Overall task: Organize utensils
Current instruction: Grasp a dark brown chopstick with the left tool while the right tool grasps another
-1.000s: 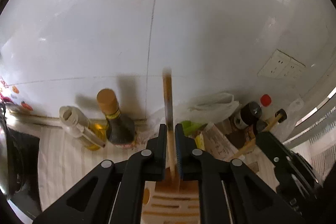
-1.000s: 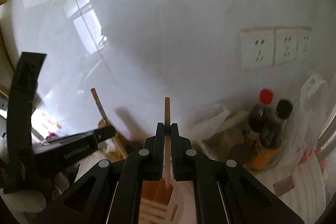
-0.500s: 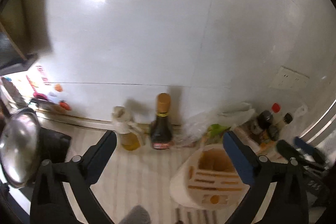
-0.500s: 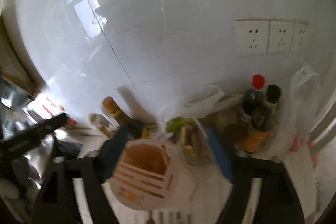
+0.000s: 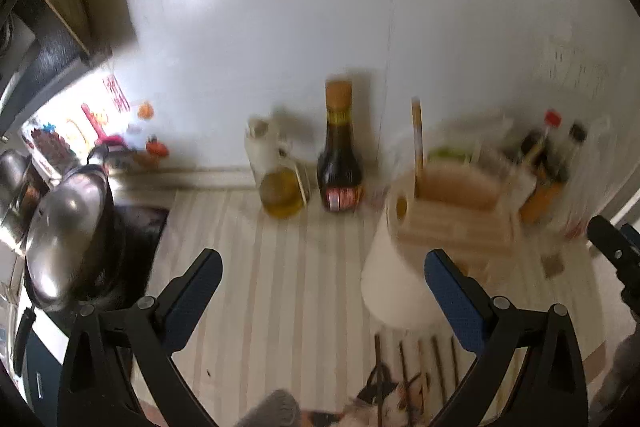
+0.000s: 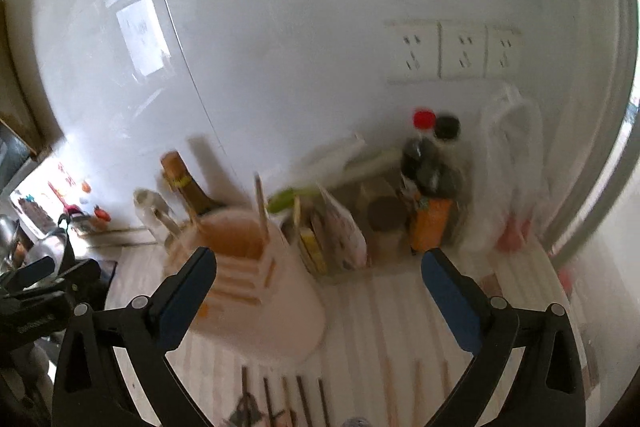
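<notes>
A white utensil holder [image 5: 400, 279] with a slotted wooden top stands on the striped counter. One wooden chopstick [image 5: 417, 143] stands upright in its back compartment. My left gripper [image 5: 323, 261] is open and empty, hanging over the counter left of the holder. In the right wrist view the same holder [image 6: 276, 307] with its chopstick [image 6: 262, 211] sits in front of my right gripper [image 6: 319, 255]. That gripper's jaws are opening, with nothing pressed between them. Several dark chopsticks [image 6: 304, 403] lie on the counter near the bottom edge.
A dark sauce bottle [image 5: 339, 163] and an oil bottle [image 5: 280, 183] stand at the wall. A pot with a steel lid [image 5: 68, 227] is on the left. Sauce bottles [image 6: 432, 187], packets and a plastic bag [image 6: 508, 179] crowd the right under wall sockets [image 6: 452, 51].
Both grippers let go of their chopsticks, opened wide and drew back from the holder. The views now tilt down, showing more counter.
</notes>
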`<action>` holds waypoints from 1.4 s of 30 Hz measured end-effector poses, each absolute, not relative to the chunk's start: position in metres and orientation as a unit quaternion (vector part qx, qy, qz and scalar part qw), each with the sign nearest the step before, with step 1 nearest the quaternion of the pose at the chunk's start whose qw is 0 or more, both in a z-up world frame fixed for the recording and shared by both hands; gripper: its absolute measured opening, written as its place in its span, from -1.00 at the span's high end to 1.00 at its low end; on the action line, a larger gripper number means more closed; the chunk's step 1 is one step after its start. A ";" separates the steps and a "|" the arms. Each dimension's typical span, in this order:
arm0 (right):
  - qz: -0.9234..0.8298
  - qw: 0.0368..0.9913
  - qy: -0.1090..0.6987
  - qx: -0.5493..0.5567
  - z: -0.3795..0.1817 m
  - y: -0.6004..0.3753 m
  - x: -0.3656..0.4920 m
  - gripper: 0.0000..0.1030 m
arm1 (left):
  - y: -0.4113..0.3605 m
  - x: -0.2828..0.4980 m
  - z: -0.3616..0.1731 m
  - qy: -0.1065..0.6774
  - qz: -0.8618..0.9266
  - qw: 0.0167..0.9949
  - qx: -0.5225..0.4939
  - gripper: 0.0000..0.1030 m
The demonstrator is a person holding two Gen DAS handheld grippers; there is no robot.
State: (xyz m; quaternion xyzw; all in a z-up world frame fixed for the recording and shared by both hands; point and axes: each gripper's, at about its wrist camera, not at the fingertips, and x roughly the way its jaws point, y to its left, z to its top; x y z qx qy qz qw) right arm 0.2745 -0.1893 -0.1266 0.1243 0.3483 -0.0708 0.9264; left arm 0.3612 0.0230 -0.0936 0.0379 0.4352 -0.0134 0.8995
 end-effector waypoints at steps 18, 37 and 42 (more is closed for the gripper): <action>-0.031 0.795 0.587 0.151 -0.309 -0.200 0.254 0.07 | -0.014 0.321 -0.291 0.652 -0.033 0.755 0.059 -0.35; -0.027 0.742 0.662 0.104 -0.375 -0.165 0.255 0.91 | 0.027 0.299 -0.317 0.686 -0.015 0.727 0.012 0.92; -0.021 0.708 0.689 0.153 -0.379 -0.190 0.254 0.90 | 0.040 0.295 -0.318 0.698 -0.033 0.715 0.005 0.91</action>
